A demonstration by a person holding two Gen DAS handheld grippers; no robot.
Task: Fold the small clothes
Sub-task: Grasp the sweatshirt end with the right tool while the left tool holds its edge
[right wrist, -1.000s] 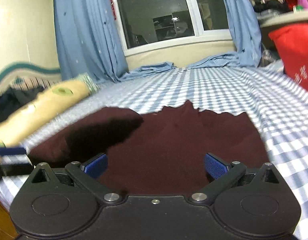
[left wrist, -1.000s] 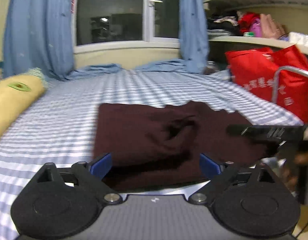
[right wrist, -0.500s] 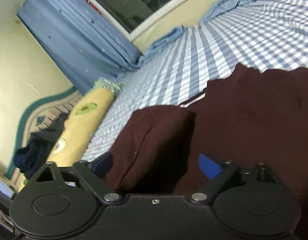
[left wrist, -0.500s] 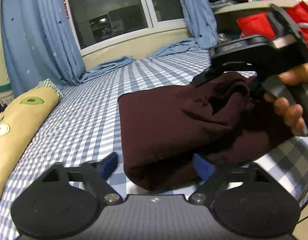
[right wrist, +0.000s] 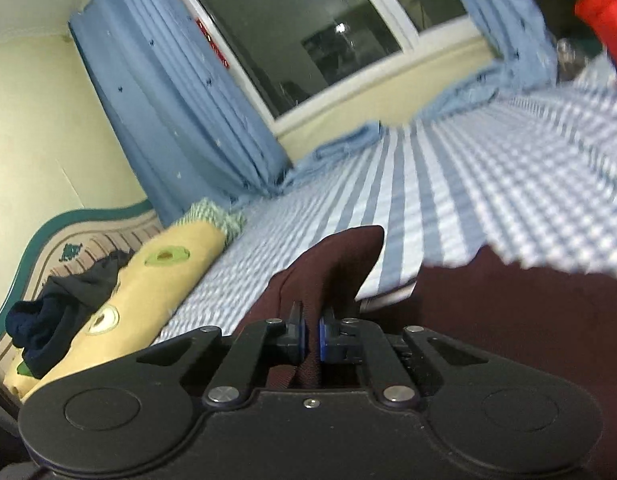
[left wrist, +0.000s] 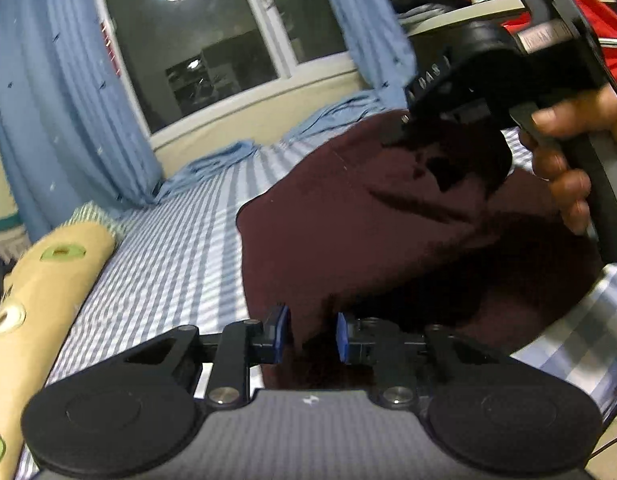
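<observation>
A dark maroon garment [left wrist: 348, 240] lies partly folded on the blue-and-white checked bed [left wrist: 168, 264]. My left gripper [left wrist: 307, 338] is shut on the garment's near edge, its blue pads pinching a thick fold. My right gripper [right wrist: 309, 336] is shut on another fold of the same garment [right wrist: 332, 264], which rises in a peak between the pads. In the left wrist view the right gripper's black body [left wrist: 488, 92] and the hand holding it show at upper right, above the lifted cloth.
A yellow bolster pillow [left wrist: 36, 292] lies along the bed's left side, with dark clothes [right wrist: 56, 312] on it by the headboard. Blue curtains [left wrist: 60, 100] and a window [left wrist: 212, 40] stand behind. A red bag [right wrist: 604, 12] and shelves are at the right.
Both grippers have closed from open onto the maroon garment. The right gripper has lifted its fold up and toward the left; both views have tilted.
</observation>
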